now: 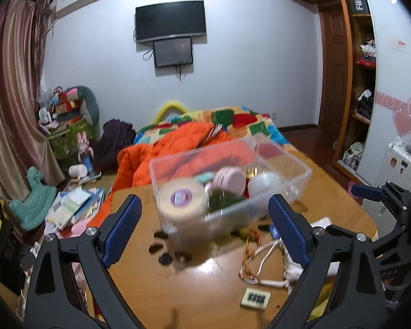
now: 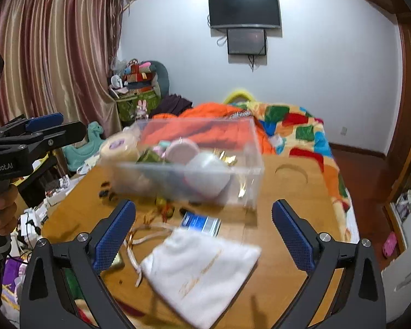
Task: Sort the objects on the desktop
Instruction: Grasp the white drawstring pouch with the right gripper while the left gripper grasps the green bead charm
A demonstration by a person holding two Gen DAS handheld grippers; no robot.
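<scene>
Left wrist view: left gripper (image 1: 205,211) jaws spread wide, nothing between them, hovering above the tabletop (image 1: 205,282). Clear plastic box (image 1: 296,164) sits toward the far edge of the tabletop, already loaded: tape roll (image 1: 181,200) at its near-left corner, pink round case (image 1: 230,179) mid-box, white round object (image 1: 265,185) to the right of that, something dark green (image 1: 224,198) in front. On the bare wood nearer the camera: tangle of ribbon cord (image 1: 263,263), small cream tile with dark print (image 1: 256,298) close to the near edge. Right gripper (image 1: 370,192) shows at the right edge, blue pad visible.

Right wrist view: right gripper (image 2: 204,224) jaws also apart, holding nothing. White drawstring pouch (image 2: 202,271) lies flat between the jaws and below them, on the near part of the tabletop (image 2: 287,192). Blue-and-silver flat item (image 2: 201,223) just beyond the pouch, short of the box (image 2: 254,142). Small items along the box's near wall are too blurred to identify. Left gripper (image 2: 41,126) visible at the left edge; can't tell its jaw state from here.
</scene>
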